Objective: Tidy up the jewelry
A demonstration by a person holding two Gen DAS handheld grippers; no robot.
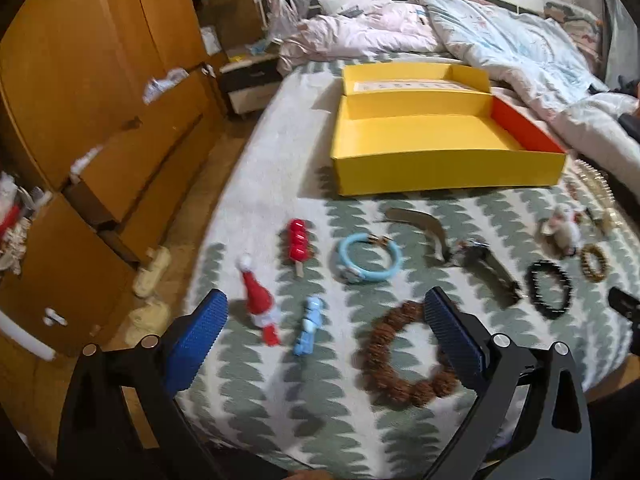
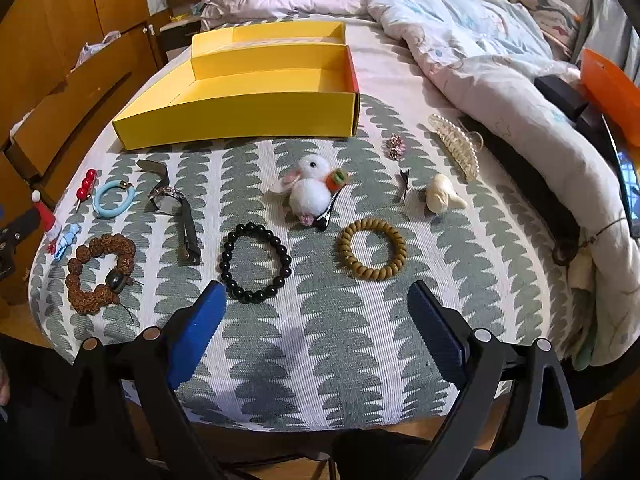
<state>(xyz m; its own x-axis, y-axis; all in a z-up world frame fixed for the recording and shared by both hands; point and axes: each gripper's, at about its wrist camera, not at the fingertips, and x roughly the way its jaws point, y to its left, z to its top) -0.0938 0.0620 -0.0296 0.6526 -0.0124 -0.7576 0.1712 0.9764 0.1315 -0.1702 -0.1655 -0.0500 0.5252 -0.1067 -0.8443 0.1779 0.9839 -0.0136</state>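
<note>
Both hand-held grippers, left (image 1: 326, 334) and right (image 2: 316, 328), we hold spread wide, gripping nothing, low in frame. Upper centre, we see the yellow box (image 2: 240, 114) on the bed (image 2: 328, 340); black bead bracelet (image 2: 256, 262) lies mid-frame.

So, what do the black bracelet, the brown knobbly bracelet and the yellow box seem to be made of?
Black bracelet: smooth glossy round beads, perhaps polished stone or glass.
Brown bracelet: rough, matte, knobbly beads, likely dried seeds.
Yellow box: flat matte walls with folded edges, apparently cardboard.
</note>
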